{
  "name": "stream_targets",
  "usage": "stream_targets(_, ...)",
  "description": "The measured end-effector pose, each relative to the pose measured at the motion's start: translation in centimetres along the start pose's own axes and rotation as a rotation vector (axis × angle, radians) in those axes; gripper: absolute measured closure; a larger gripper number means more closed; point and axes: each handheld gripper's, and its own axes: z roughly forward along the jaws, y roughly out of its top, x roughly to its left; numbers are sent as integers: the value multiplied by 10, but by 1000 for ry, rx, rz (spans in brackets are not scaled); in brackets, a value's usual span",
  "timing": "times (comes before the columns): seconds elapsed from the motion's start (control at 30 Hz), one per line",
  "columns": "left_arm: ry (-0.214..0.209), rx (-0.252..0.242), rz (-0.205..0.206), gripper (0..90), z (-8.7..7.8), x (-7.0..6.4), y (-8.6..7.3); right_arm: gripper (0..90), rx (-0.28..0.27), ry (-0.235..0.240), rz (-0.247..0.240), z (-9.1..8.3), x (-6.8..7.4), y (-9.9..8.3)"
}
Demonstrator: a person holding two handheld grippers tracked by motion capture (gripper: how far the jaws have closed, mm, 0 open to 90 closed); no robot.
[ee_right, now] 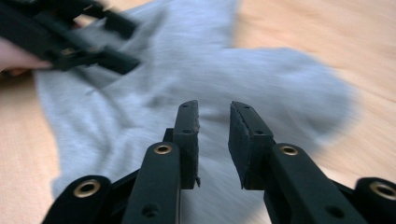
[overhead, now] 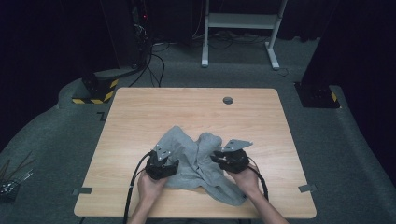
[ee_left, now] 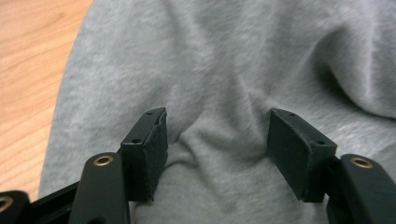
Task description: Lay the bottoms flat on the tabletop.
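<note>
Between your two grippers lies the grey garment (overhead: 196, 161), crumpled on the wooden table (overhead: 140, 121) near your edge of it. Your left gripper (ee_left: 217, 135) sits low over the cloth with its jaws spread wide; a raised fold of fabric stands in the gap between them, and neither pad presses on it. Off to that gripper's left, bare wood shows past the cloth's hem. Your right gripper (ee_right: 214, 140) has its jaws drawn narrow (a slim gap remains, nothing caught in it) and hovers just above the garment, which spreads ahead of it and is blurred there. Ahead and to its left, your left gripper shows on the cloth, with your hand (ee_right: 14, 58) behind it.
</note>
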Motion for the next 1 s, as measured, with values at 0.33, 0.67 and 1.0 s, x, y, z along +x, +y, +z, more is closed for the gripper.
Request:
stream_targets(0.33,-6,-24,-11,369,0,4,-4,495,146,-51,127,35,-23,-24)
stream_targets(0.67,-15,-25,-10,358,0,6,-5,837,139,-129,-29,25,-18,-9)
stream_targets(1.0,-14,-25,-9,357,0,6,-5,827,53,-246,22,-18,-50,12)
